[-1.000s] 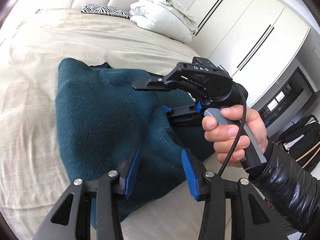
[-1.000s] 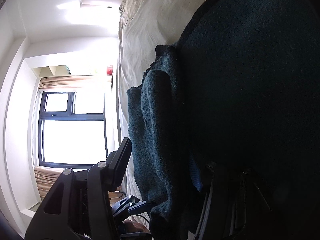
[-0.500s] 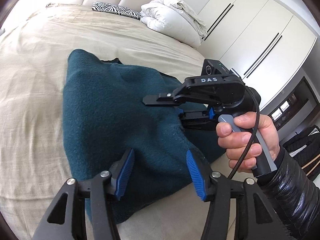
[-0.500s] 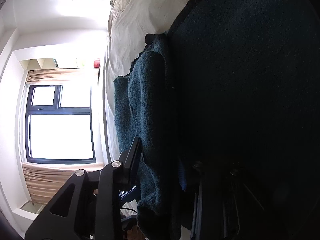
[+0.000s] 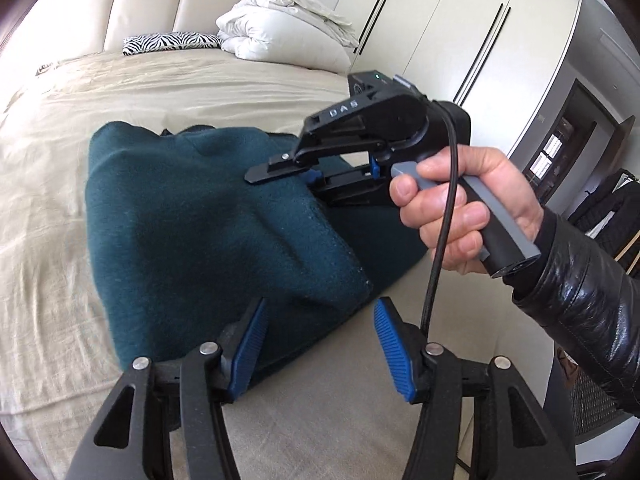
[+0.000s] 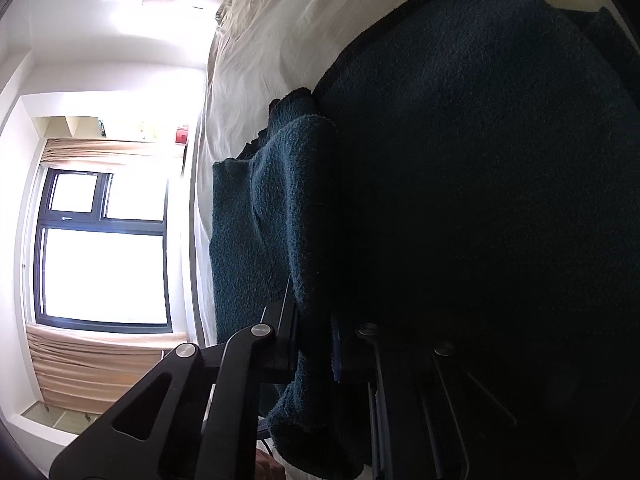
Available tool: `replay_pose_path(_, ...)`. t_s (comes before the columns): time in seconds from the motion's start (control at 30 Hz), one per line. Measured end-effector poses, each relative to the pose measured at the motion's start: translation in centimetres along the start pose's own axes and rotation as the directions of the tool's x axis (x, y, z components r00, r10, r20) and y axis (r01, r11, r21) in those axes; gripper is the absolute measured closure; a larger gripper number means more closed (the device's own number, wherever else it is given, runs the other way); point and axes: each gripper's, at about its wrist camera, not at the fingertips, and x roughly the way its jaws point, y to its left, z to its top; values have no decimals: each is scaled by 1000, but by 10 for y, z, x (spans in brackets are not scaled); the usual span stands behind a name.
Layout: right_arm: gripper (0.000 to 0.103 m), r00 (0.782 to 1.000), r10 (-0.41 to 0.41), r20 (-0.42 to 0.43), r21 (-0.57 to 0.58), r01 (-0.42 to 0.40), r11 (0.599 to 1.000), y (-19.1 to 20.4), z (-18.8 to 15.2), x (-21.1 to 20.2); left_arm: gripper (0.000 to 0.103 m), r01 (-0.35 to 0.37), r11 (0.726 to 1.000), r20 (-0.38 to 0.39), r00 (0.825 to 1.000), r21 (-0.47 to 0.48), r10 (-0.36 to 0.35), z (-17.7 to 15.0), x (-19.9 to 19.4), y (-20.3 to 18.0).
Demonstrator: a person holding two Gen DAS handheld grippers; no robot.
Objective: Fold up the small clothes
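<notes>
A dark teal fleece garment point(image 5: 192, 216) lies folded on the beige bed point(image 5: 52, 208). My left gripper point(image 5: 318, 344) is open and empty, its blue pads just above the garment's near edge. My right gripper point(image 5: 280, 174), held sideways by a hand in a black sleeve, is shut on the right edge of the garment's upper layer. In the right wrist view the fleece point(image 6: 440, 160) fills most of the frame, and a fold of it is pinched at the right gripper point(image 6: 314, 336).
A zebra-print pillow point(image 5: 172, 42) and a bundled white duvet point(image 5: 280, 40) lie at the headboard. White wardrobe doors point(image 5: 460, 32) stand to the right. A window with beige curtains point(image 6: 104, 240) shows in the right wrist view.
My right gripper has closed onto the garment's edge; a second ago its jaws stood apart around the fold. My left gripper pulled back a little and stayed open.
</notes>
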Motion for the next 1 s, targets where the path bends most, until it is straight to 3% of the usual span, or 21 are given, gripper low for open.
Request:
replay_pose_path(0.27,93,997,-56,48,3,56,998,-8,16,-49,43,10,994,70,998,-109,-2,15,-20,26)
replay_pose_path(0.63,93,990,-132,49,42,130,991,-36,32,-94,42,11,995,79,997,-100,-3,41,-9,25)
replay_pose_path(0.87,93,991,-115,63,81,110,991,-52,32,-91,36,-40,995,55,998,-91,45,61,15,28)
replay_pose_path(1.0,93,993,-61,97,108,51,993,-62,22,-89,36,-51,984,14,998,-171,55,57,36,50)
